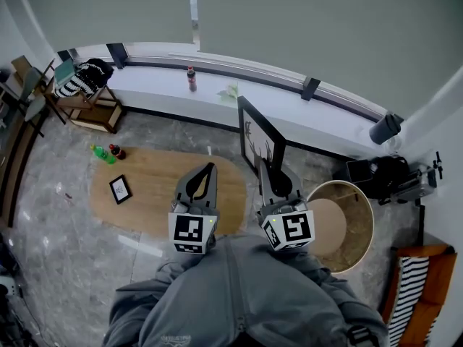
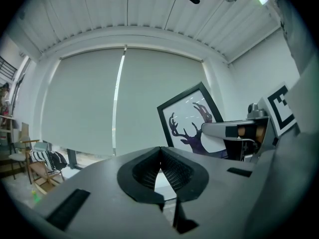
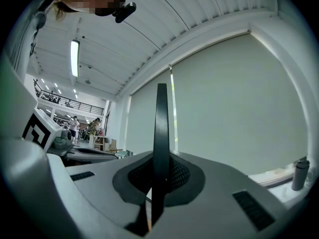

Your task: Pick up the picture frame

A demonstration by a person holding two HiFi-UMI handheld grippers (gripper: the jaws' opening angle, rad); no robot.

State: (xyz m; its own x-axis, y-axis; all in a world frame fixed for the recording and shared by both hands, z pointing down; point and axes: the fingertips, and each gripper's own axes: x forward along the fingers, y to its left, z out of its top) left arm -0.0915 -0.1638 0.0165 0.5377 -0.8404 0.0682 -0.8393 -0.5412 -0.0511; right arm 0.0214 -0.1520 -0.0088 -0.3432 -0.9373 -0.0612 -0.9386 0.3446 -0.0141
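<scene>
Right gripper (image 1: 273, 179) clamped on edge of picture frame (image 1: 259, 137); frame upright, raised beside wooden table (image 1: 163, 186). Left gripper (image 1: 207, 175) closed, empty. Frame's lower edge hidden, so we judge lift probably done. Next: hold grip firm, keep frame from swinging.

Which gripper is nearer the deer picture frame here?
Right. The right gripper has its fingers shut on the picture frame, holding it upright; the left gripper, shut and empty, sits beside it on the left, not touching.
</scene>
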